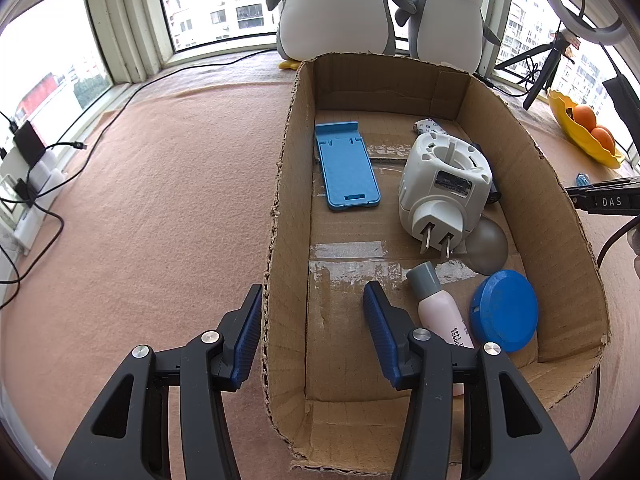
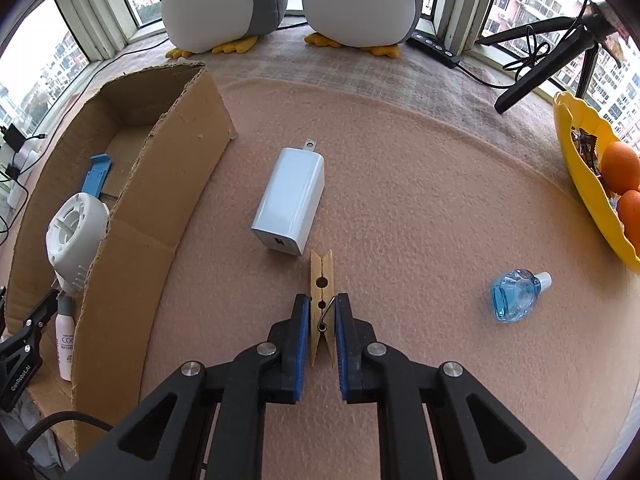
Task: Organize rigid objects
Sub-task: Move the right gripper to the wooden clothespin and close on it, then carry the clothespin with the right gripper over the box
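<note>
A wooden clothespin (image 2: 321,272) lies on the pink mat, and my right gripper (image 2: 322,300) is shut on its spring end, both blue pads against its sides. Beyond it a white charger (image 2: 290,204) lies flat, and a small blue bottle (image 2: 516,294) rests to the right. My left gripper (image 1: 313,292) is open, its jaws straddling the left wall of the cardboard box (image 1: 288,160). The box holds a blue phone stand (image 1: 348,168), a white plug-in device (image 1: 444,184), a pink tube (image 1: 440,312) and a round blue lid (image 1: 504,310).
Two plush penguins (image 2: 224,0) stand at the window behind the mat. A yellow dish (image 2: 576,168) with oranges sits at the right edge, near a black tripod (image 2: 536,76). A power strip and cables (image 1: 36,184) lie far left.
</note>
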Action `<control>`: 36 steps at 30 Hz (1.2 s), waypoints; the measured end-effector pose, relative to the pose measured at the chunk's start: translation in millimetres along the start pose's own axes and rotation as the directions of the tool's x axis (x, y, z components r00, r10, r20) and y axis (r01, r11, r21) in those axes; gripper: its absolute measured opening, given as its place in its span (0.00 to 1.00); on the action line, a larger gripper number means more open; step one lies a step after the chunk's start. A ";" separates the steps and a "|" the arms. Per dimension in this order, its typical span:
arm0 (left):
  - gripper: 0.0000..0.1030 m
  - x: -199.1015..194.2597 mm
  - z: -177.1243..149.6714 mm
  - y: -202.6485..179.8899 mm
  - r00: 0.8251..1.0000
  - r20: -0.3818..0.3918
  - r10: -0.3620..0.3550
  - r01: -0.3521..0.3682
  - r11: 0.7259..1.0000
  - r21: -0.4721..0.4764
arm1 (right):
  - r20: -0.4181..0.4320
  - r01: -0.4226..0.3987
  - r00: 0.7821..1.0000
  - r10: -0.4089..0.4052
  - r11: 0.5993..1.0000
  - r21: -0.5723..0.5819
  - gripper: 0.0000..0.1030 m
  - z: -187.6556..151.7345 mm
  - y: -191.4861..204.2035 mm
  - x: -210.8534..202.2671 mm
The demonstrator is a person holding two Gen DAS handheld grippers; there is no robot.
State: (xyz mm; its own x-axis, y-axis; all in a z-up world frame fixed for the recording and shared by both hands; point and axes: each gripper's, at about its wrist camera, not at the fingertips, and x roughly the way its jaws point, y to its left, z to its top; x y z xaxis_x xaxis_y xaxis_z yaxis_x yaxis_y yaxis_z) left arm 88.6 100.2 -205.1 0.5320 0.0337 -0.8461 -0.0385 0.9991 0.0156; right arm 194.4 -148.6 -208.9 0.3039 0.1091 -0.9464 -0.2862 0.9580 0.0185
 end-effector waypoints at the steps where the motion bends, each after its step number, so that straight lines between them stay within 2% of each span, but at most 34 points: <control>1: 0.48 0.0 0.0 0.1 1.000 0.000 0.000 0.000 1.000 0.000 | 0.005 -0.001 1.000 0.001 1.000 0.004 0.11 -2.2 -0.9 -2.2; 10: 0.48 0.1 0.1 0.4 1.000 0.000 0.001 -0.001 1.000 0.001 | 0.098 -0.013 0.995 0.013 1.000 0.000 0.11 -12.7 0.1 -43.6; 19: 0.48 0.0 0.0 0.8 1.000 0.000 0.001 -0.001 1.000 0.001 | 0.167 -0.094 0.980 0.106 0.993 -0.077 0.11 -6.7 39.5 -77.0; 28: 0.48 0.0 -0.1 0.7 1.000 0.000 0.001 -0.001 1.000 0.001 | 0.166 -0.174 0.966 0.201 0.971 -0.165 0.11 -9.5 90.0 -85.5; 36: 0.48 0.1 -0.1 0.9 1.000 0.000 0.001 -0.001 1.000 0.001 | 0.127 -0.210 0.962 0.241 0.953 -0.217 0.11 -15.0 127.0 -74.0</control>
State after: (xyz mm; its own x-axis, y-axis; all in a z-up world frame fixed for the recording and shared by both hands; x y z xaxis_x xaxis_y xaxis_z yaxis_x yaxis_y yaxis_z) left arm 88.6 101.1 -205.2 0.5323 0.0345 -0.8459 -0.0383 0.9991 0.0167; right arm 121.9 -39.0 -141.3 0.3389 0.3699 -0.8651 -0.5341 0.8326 0.1467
